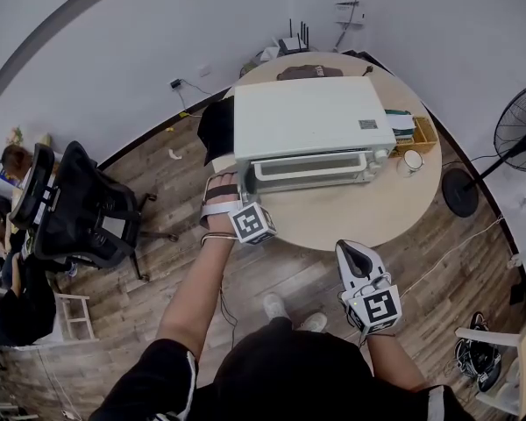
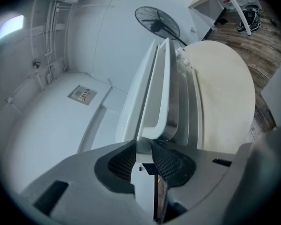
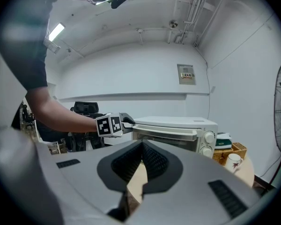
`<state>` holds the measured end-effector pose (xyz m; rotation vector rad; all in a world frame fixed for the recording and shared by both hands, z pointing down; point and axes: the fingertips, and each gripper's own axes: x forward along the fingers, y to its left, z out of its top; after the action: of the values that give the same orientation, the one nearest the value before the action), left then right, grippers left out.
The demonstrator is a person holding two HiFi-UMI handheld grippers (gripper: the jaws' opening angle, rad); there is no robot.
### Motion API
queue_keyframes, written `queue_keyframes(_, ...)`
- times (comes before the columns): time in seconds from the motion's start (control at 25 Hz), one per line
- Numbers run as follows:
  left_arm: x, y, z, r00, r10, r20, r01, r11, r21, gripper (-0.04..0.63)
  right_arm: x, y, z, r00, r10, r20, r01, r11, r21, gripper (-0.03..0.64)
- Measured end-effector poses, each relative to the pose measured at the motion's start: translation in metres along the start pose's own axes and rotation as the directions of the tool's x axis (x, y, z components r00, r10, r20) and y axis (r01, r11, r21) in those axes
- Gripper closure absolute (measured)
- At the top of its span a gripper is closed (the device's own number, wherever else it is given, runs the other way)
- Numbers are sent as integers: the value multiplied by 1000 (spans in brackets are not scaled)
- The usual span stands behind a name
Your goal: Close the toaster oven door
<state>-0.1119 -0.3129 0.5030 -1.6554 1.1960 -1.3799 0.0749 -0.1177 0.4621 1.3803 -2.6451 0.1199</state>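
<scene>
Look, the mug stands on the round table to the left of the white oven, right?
Not quite. The mug stands on the round table to the right of the white oven, not to its left. The head view shows it.

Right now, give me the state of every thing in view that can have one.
toaster oven door: looks shut, upright.
left hand-held gripper: open, jaws apart at the end of the door handle, not pressing it.
right hand-held gripper: shut, empty, held back from the door.
mug: upright on the table.
</scene>
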Motion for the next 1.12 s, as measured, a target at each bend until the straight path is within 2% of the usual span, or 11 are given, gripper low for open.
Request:
queue_keyframes(0.12, 0, 1, -1, 1000, 17, 6, -17, 1000, -7, 511, 0, -1, -3, 1000, -4, -8, 4, 1000, 7, 620)
queue_keyframes(0.32, -6, 8, -3, 998, 62, 19, -61, 996, -65, 494, -1, -3, -2, 1000, -14, -10, 14, 1000, 6, 620)
queue_keyframes(0.44, -13, 8, -3, 997, 62, 35, -59, 994, -87, 494, 0, -3, -1, 1000, -18, -13, 18, 1000, 8, 620)
queue_keyframes(0.6, -26, 7, -2, 997, 48, 60, -36, 982, -187, 494, 1, -2, -3, 1000, -21, -17, 21, 1000, 3, 620)
queue_keyframes(0.76, -43, 6, 5, 995, 36, 97, -5, 954, -298, 494, 5, -3, -2, 1000, -24, -10, 24, 1000, 6, 620)
queue_keyframes(0.88, -56, 4, 12, 990, 15, 140, 48, 899, -436, 497, 8, -2, 3, 1000, -21, -2, 21, 1000, 5, 620)
queue_keyframes(0.96, -65, 4, 17, 984, 1, 179, 97, 839, -535, 504, 10, -2, 4, 1000, -22, 1, 22, 1000, 1, 620)
queue_keyframes(1.0, -70, 4, 19, 979, -7, 204, 128, 798, -589, 510, 10, -3, 4, 1000, -26, 3, 26, 1000, 0, 620)
queue_keyframes(1.12, -83, 2, 27, 960, -21, 280, 227, 645, -730, 524, 9, -7, 6, 999, -46, 22, 46, 999, -18, 620)
